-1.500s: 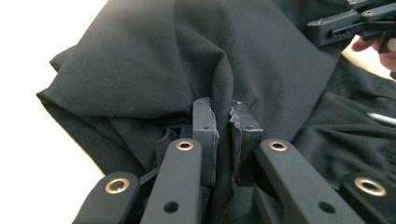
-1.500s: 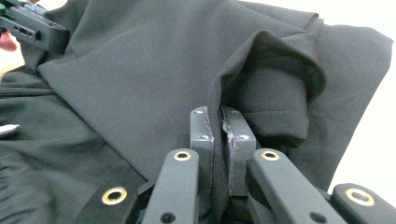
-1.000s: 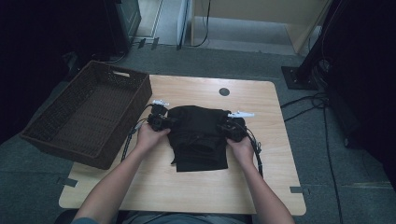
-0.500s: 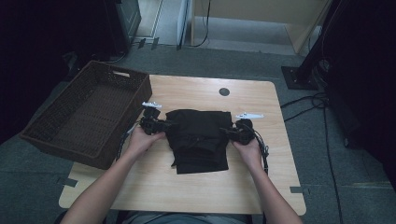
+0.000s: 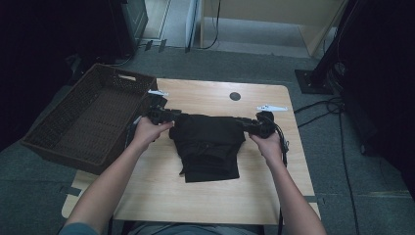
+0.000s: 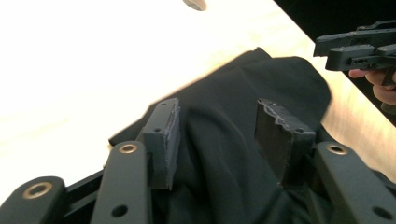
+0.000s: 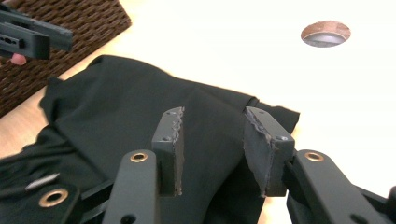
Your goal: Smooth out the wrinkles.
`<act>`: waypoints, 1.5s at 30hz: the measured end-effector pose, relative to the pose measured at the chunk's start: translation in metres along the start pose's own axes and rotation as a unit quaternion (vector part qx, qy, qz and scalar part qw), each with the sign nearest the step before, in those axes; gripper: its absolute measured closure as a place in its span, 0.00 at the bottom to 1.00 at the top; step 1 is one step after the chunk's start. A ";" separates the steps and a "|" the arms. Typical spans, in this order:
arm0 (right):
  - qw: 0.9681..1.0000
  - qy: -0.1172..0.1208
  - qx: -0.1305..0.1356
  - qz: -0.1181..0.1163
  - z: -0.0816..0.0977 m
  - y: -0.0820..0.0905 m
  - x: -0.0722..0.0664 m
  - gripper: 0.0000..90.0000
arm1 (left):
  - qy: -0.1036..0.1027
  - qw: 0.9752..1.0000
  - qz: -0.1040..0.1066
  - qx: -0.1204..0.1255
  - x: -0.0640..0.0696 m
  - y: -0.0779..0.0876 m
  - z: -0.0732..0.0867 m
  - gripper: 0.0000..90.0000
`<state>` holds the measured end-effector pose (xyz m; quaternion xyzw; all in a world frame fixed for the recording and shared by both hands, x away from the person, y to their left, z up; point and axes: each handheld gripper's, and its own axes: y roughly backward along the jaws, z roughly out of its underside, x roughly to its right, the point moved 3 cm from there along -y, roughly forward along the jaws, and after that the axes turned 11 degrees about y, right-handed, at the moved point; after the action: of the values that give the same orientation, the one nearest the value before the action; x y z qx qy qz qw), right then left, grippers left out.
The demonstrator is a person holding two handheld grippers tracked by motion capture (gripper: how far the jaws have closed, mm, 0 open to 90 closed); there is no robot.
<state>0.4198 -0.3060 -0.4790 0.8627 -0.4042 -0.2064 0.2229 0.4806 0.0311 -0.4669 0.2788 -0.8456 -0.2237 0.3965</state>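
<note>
A black garment [image 5: 208, 147] lies folded on the wooden table [image 5: 205, 196], with its top edge stretched between my two grippers. My left gripper [image 5: 172, 116] hovers at the garment's upper left corner. Its jaws have just been opening, and in the left gripper view the left gripper [image 6: 219, 135] stands open over the cloth [image 6: 261, 84], the pads [image 6: 168, 135] not pressing it. My right gripper [image 5: 246, 123] hovers at the upper right corner, its jaws also just opening. In the right gripper view the right gripper [image 7: 212, 144] is open above the fabric [image 7: 116, 107].
A dark wicker basket [image 5: 58, 132] sits at the table's left edge, close to my left hand. A round cable hole [image 5: 235, 96] lies in the tabletop beyond the garment. Cables [image 5: 337, 107] run over the floor on the right.
Both grippers have let go of the garment's top corners, opened, lifted and drawn apart to the sides. The garment stays flat on the table.
</note>
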 end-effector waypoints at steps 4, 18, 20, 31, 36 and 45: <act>1.000 -0.020 -0.011 -0.007 -0.004 -0.020 0.014 0.61 | -0.006 1.000 -0.003 -0.017 -0.006 -0.020 -0.007 0.50; 0.998 -0.019 -0.059 -0.019 0.016 -0.056 0.016 0.61 | -0.015 0.998 -0.008 -0.065 -0.014 -0.053 0.018 0.52; 0.998 -0.015 -0.061 -0.023 0.017 -0.054 0.014 0.62 | -0.028 0.997 -0.010 -0.076 -0.012 -0.051 0.020 0.54; 0.996 -0.008 -0.078 -0.030 0.019 -0.049 0.005 0.89 | -0.042 0.996 -0.019 -0.082 -0.011 -0.046 0.027 0.90; 0.998 0.008 -0.059 -0.020 0.007 -0.043 0.001 0.92 | -0.041 0.998 -0.020 -0.053 -0.008 -0.037 0.015 0.92; 0.999 0.012 -0.040 0.003 -0.020 -0.038 -0.001 0.94 | -0.035 0.999 -0.014 -0.012 0.002 -0.024 -0.009 0.91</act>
<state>0.4533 -0.2788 -0.4835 0.8540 -0.3959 -0.2118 0.2628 0.4941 0.0110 -0.4746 0.2781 -0.8522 -0.2492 0.3664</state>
